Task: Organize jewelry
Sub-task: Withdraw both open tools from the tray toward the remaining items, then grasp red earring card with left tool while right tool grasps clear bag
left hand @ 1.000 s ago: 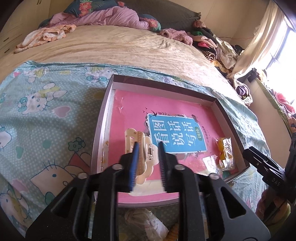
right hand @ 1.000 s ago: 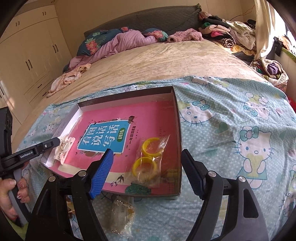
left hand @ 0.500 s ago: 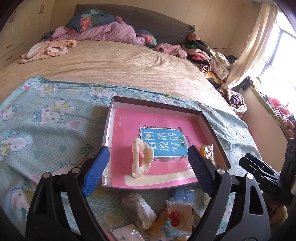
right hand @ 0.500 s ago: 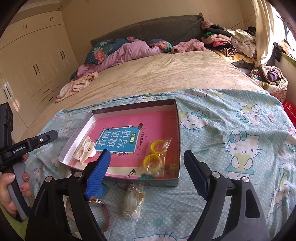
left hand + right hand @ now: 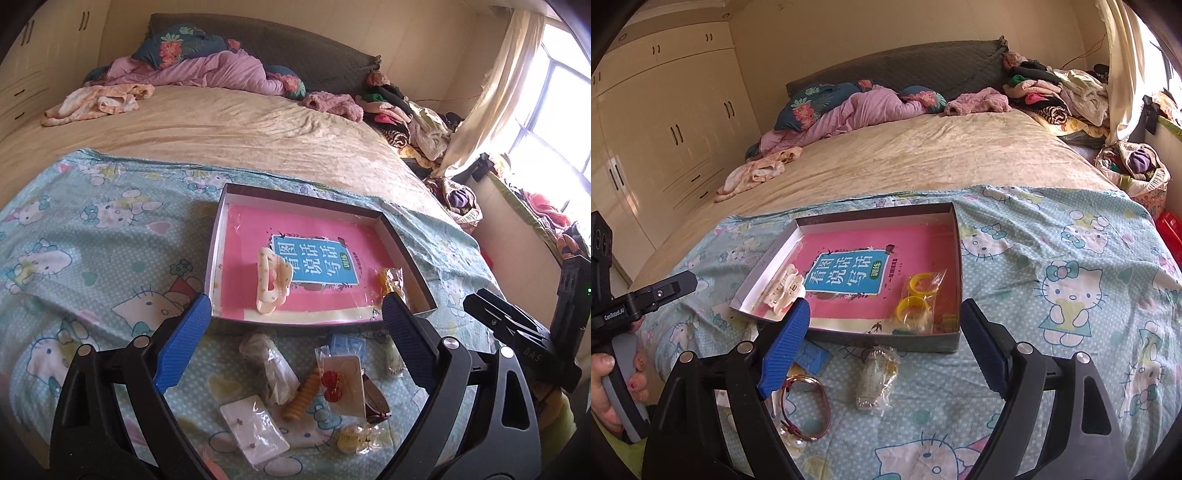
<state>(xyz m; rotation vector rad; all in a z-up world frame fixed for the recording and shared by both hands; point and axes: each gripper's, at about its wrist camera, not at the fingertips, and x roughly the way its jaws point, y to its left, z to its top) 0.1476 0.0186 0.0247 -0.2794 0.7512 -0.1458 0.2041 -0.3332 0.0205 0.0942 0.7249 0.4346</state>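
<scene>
Left wrist view shows the left gripper (image 5: 295, 332) with jaws just opened wide and nothing between them, above bagged trinkets (image 5: 334, 380) by the bed's near edge. Beyond, the hair clip (image 5: 272, 282) lies in the box (image 5: 218, 236) near its left wall. The right gripper (image 5: 882, 343) gapes empty, bracelets (image 5: 914, 295) at the box's right wall.

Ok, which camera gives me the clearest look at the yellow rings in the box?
The right wrist view: the bagged yellow rings lie unobstructed in the box, both rings distinct. In the left wrist view the yellow rings are just a small crinkled bag, partly behind the open left hand-held gripper's fingertip.
</scene>
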